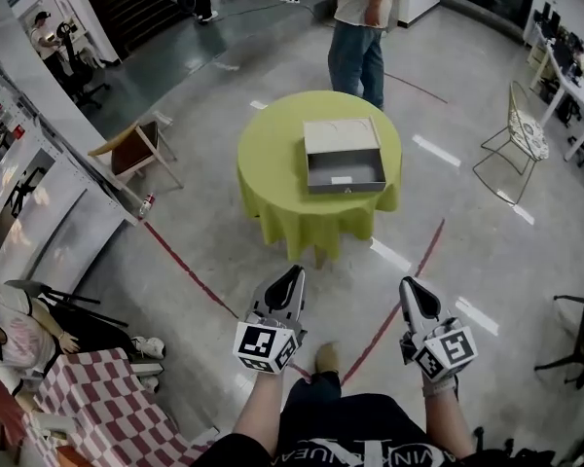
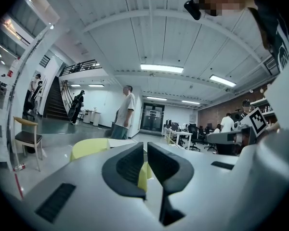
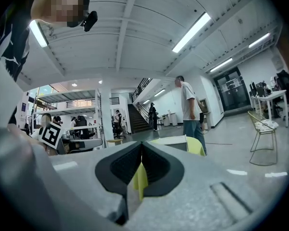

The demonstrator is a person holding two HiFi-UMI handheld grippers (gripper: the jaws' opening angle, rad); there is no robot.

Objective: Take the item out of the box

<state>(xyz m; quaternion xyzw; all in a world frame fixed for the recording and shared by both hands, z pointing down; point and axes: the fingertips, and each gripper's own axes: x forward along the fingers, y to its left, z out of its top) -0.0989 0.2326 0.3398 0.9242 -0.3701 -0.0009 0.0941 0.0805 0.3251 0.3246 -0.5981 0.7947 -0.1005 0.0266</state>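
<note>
Head view shows box [image 1: 344,154] beyond hand-held grippers [image 1: 294,272] [image 1: 409,282].

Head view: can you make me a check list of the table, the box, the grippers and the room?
surface: round table with a yellow-green cloth, ahead of both grippers.
job's things: box open on the table; contents too small to tell.
clutter: nothing seen.
grippers: left gripper jaws slightly apart, empty; right gripper shut, empty.
cables: maybe one cable on the far floor.
surroundings: person in jeans behind the table, wooden chair, wire chair, red tape on the floor.
</note>
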